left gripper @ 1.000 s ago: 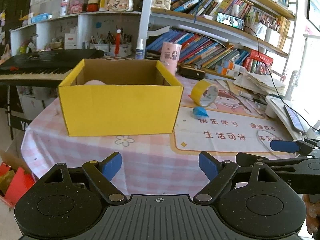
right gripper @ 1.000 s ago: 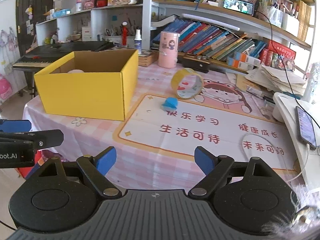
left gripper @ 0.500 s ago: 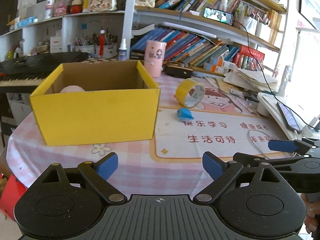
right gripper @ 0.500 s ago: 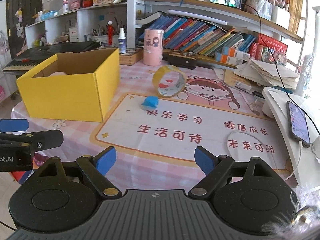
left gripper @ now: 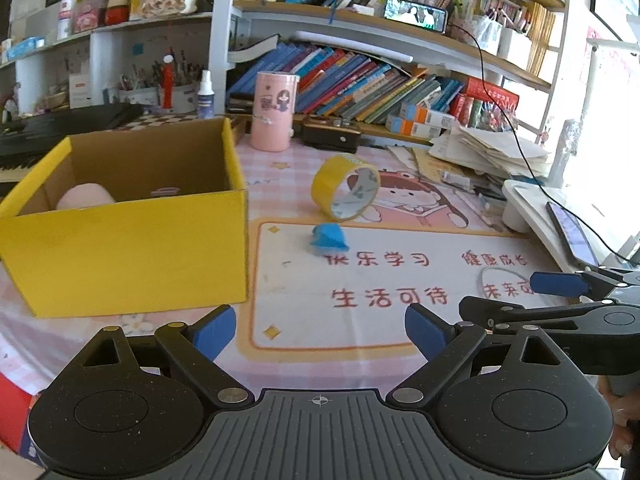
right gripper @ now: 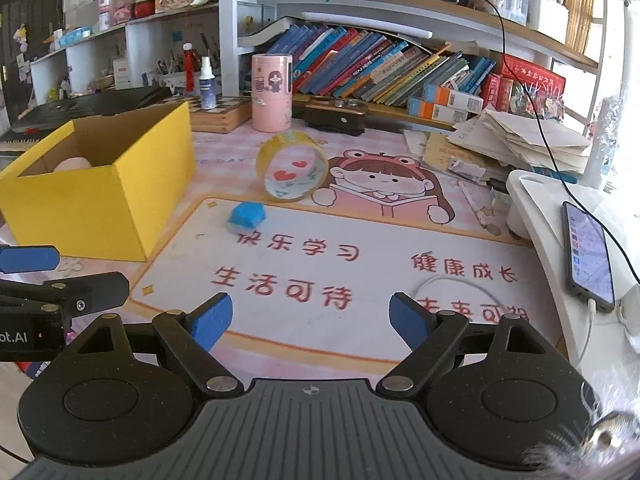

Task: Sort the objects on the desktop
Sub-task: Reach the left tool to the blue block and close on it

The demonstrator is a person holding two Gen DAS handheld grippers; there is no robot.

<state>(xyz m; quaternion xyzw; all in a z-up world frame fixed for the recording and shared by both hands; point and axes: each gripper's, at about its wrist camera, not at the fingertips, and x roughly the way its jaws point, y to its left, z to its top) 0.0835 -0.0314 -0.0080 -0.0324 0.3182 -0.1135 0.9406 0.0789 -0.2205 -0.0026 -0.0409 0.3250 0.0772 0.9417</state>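
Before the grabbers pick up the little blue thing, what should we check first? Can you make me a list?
1. Left gripper open with nothing between its fingers: ok.
2. Right gripper open and empty too: ok.
3. Little blue thing lying free on the mat, apart from the tape roll: ok.
4. Yellow box open on top, with room beside the pink thing inside: ok.
5. Path from the grippers to the blue thing clear of clutter: ok.
6. Whether the tape roll, standing on its edge, would roll if bumped: cannot tell.
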